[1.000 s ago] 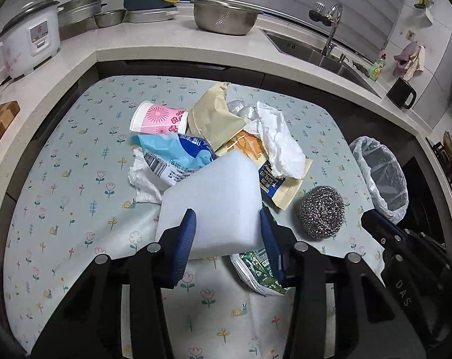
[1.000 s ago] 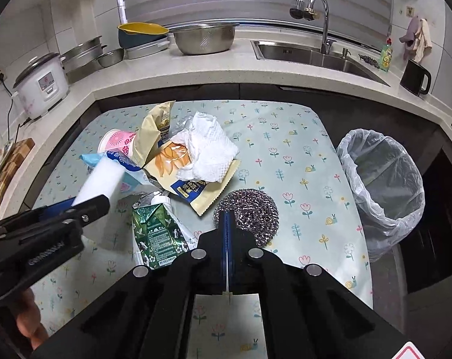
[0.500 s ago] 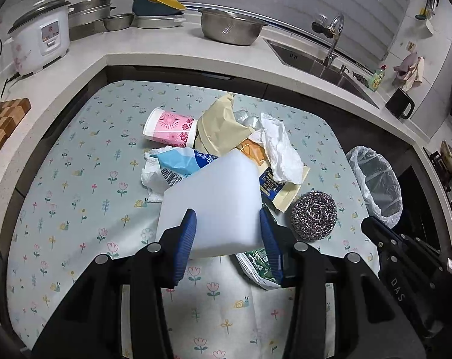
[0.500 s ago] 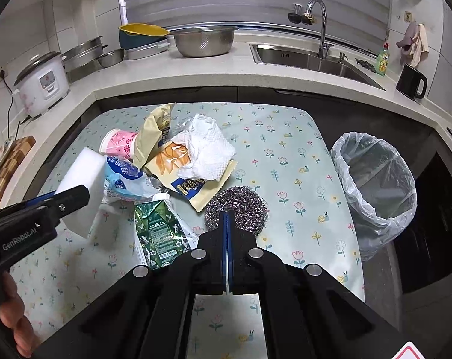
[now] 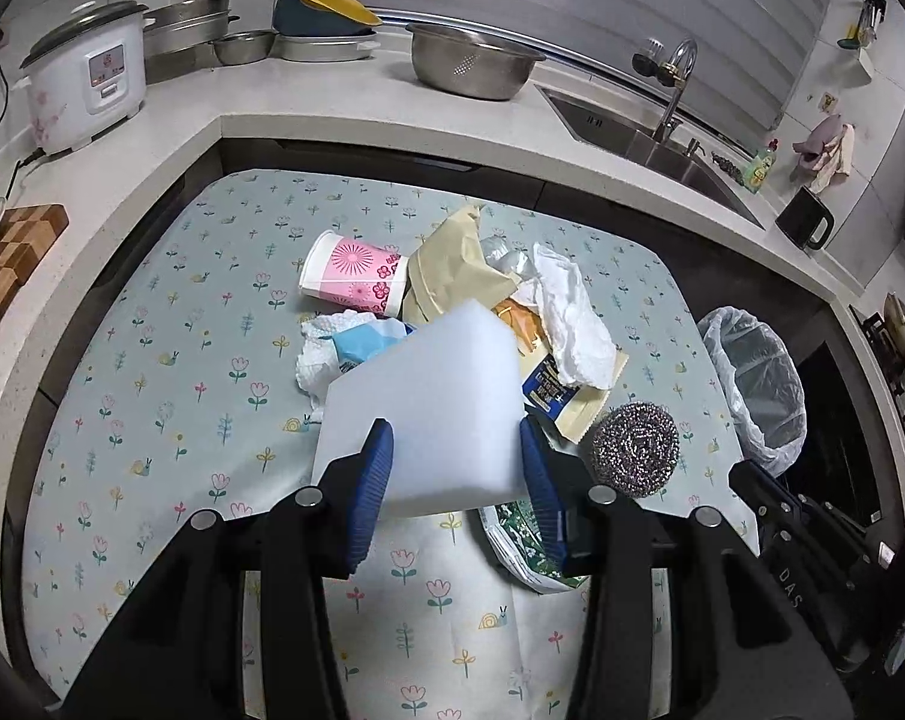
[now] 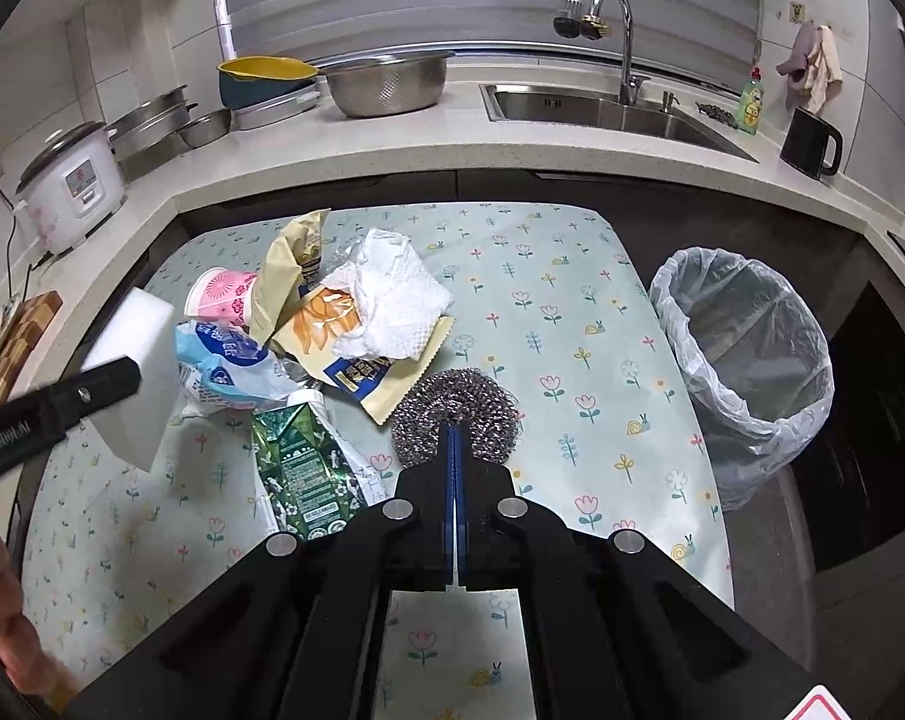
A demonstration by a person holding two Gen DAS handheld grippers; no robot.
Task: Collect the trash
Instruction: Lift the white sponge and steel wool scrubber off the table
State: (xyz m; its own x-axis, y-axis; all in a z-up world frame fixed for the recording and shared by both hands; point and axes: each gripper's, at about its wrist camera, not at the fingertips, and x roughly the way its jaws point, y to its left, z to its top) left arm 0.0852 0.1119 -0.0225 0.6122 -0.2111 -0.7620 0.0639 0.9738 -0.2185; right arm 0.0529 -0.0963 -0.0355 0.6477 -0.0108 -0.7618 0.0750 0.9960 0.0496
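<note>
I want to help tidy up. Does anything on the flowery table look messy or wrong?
Yes. A pink flowered paper cup lies tipped on its side in a heap of wrappers and a crumpled white paper towel. A green carton lies flat. The lined bin beside the table looks empty.

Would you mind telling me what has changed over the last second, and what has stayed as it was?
The left tool, shut on the white sponge, has carried it up and away to the left of the trash pile; in the right wrist view the sponge sits further left than before. Nothing was gripped or released. The right tool stays shut and empty by the steel scourer, and the pile and lined bin are unmoved.
</note>
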